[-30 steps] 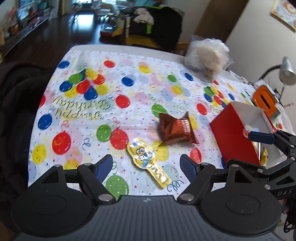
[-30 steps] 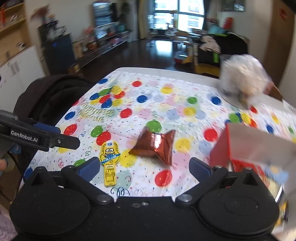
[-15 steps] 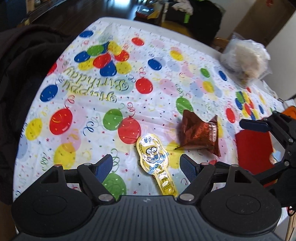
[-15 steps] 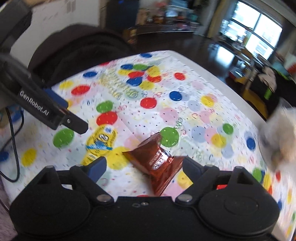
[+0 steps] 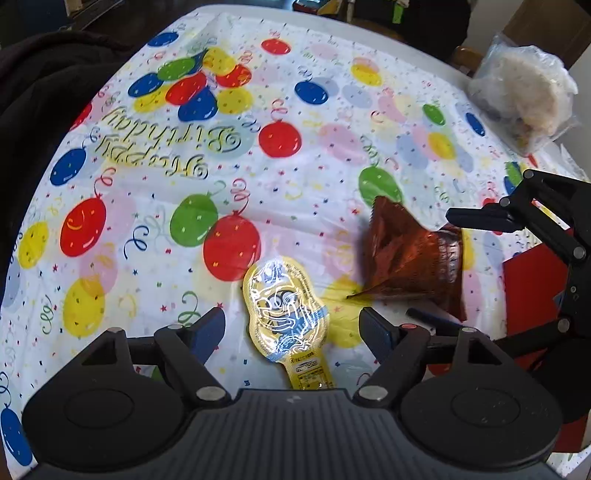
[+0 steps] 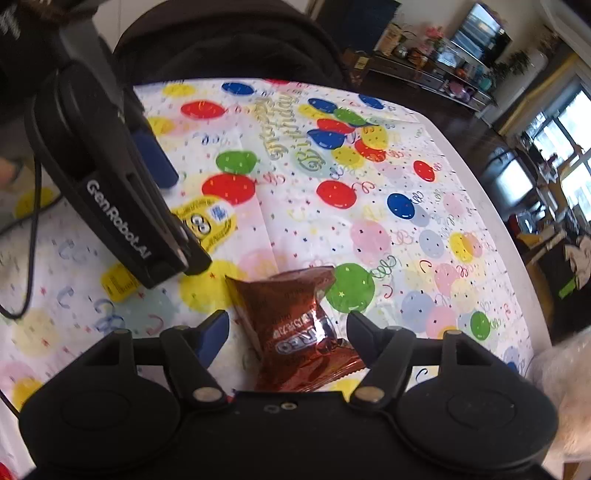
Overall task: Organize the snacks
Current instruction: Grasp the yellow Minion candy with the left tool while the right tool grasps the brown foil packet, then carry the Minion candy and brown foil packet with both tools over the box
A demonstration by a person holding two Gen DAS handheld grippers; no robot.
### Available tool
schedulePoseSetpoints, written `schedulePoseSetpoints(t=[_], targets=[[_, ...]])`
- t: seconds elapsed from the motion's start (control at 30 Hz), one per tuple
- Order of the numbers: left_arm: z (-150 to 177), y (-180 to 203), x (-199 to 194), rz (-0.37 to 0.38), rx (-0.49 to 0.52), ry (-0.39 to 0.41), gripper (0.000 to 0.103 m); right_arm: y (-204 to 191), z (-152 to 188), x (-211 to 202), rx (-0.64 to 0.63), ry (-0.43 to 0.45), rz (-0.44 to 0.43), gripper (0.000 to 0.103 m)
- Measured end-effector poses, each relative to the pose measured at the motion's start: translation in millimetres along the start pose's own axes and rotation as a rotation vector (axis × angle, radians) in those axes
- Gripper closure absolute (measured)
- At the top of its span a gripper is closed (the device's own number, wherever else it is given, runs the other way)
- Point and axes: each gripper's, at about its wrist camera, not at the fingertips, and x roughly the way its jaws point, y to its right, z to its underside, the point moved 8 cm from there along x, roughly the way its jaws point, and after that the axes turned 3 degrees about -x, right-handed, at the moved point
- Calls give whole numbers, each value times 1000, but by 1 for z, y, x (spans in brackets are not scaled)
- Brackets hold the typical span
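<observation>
Balloon tablecloth (image 6: 369, 229): brown packet (image 6: 295, 325) between closing right tongs (image 6: 286, 334).

Daylight coming in through big windows (image 6: 561, 147) far right. Dark wood floor (image 6: 469, 133) running past the worktop (image 6: 480, 206). Low shelf unit (image 6: 424, 74) with a TV (image 6: 476, 27) sitting along the far wall. Dark chair (image 6: 229, 44) standing at the worktop's far edge.

The yellow snack pack (image 6: 207, 221) is half hidden behind the left claw (image 6: 184, 221)
</observation>
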Motion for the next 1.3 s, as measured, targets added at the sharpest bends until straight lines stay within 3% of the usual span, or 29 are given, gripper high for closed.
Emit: schedulePoseSetpoints(t=[0.2, 0.43, 0.53, 0.67, 0.8, 1.3], targets=[[-2, 2, 8, -33, 15, -3, 24, 2, 4, 9, 16, -28, 21, 52], [2, 8, 14, -42, 48, -9, 29, 9, 8, 4, 192, -65, 9, 60], [4, 11, 14, -61, 84, 5, 31, 11, 12, 1, 273, -78, 12, 62], [2, 10, 13, -92, 112, 22, 45, 12, 16, -4, 395, -89, 1, 63], [5, 13, 12, -100, 154, 34, 51, 9, 21, -11, 494, -92, 2, 64], [13, -5, -4, -10, 116, 38, 51, -5, 32, -47, 810, -61, 50, 64]])
